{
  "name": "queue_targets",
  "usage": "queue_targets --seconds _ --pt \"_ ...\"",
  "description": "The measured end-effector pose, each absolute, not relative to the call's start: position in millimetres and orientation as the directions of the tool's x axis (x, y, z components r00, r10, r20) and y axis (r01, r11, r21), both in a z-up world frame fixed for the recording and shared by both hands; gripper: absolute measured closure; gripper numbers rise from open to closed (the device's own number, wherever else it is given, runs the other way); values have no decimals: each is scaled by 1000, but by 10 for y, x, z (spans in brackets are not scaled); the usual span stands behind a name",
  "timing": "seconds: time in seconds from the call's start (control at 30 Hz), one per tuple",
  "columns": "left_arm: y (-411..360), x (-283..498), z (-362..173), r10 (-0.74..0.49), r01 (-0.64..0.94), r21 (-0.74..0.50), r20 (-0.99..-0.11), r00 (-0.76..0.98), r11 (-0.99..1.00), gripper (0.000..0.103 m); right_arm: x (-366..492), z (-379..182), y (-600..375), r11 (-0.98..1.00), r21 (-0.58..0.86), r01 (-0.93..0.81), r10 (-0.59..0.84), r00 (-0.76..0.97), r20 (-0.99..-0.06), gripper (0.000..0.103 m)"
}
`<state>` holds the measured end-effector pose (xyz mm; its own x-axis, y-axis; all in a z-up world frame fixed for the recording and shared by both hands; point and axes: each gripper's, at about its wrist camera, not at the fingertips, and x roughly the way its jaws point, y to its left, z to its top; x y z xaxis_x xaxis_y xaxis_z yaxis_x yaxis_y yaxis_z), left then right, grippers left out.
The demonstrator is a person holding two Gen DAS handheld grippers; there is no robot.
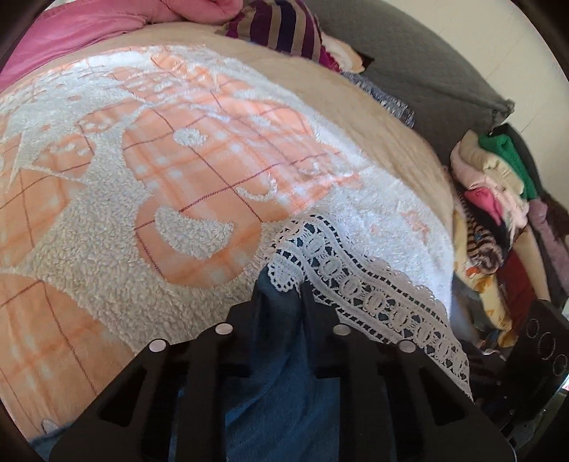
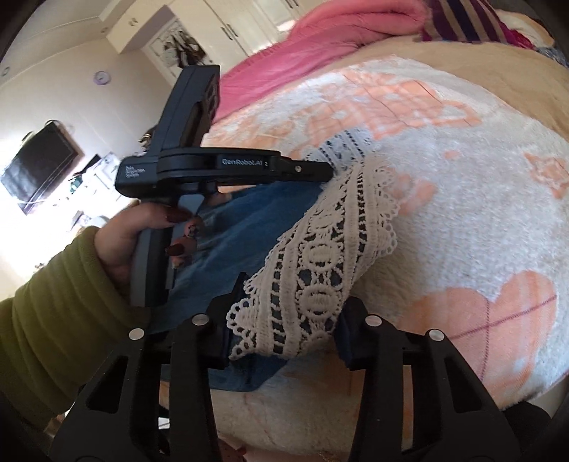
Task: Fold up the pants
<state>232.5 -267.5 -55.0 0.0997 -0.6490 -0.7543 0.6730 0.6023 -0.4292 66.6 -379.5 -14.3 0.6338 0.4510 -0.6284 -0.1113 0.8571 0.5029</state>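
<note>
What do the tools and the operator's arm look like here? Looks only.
Both are matte black plastic. The right tool shows angular fingers with cut-out slots and round silver pins. The left tool is a pistol-grip unit with white "GenRobot.AI" lettering, a grey handle panel and an upright black block. The left hand has dark red nails and an olive ribbed sleeve.

Left wrist view looked forward low over the bed blanket (image 1: 149, 199) toward a grey headboard (image 1: 409, 60), right wrist view faced leftward across it, close in, both shared the lace-trimmed pants (image 1: 359, 284) (image 2: 320, 256) and pink quilt (image 1: 71, 32) (image 2: 320, 46).
</note>
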Motion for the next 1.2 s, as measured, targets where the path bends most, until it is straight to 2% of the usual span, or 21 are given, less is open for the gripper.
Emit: queue_targets --seconds 0.13,0.27,0.37,0.53,0.63,0.7,0.77,1.0,1.13,1.2 --pt "-2355 2273 -311 -720 662 -483 -683 124 573 85 526 82 -3629 854 476 -212 480 674 -561 70" --pt "-1859 2125 18 -757 671 -480 -624 192 566 85 541 319 -3245 802 483 -350 581 644 -498 70" --pt "-1382 2040 165 -754 645 -473 -603 259 600 85 616 394 -2902 777 457 -432 627 596 -502 70" --pt "-738 1960 28 -699 564 -466 -643 313 682 83 759 148 -2249 762 393 -515 635 472 -612 70" --pt "-404 1990 -187 -684 459 -525 -658 315 717 75 765 -55 -2004 781 344 -522 586 420 -693 68" --pt "-145 1977 -240 -696 387 -581 -632 339 716 67 736 -107 -1858 794 270 -544 538 422 -730 66" --pt "89 1927 -213 -708 353 -614 -593 384 706 53 702 -92 -1756 795 202 -572 505 440 -742 63" --pt "603 1847 -187 -736 248 -713 -532 420 656 43 442 -81 -1204 708 -94 -700 407 513 -756 55" --pt "658 1807 -280 -743 212 -737 -531 406 642 36 299 -142 -1098 650 -101 -754 433 475 -766 53" --pt "638 1815 -322 -744 200 -741 -536 399 641 34 243 -111 -1133 649 -69 -758 458 461 -760 44"
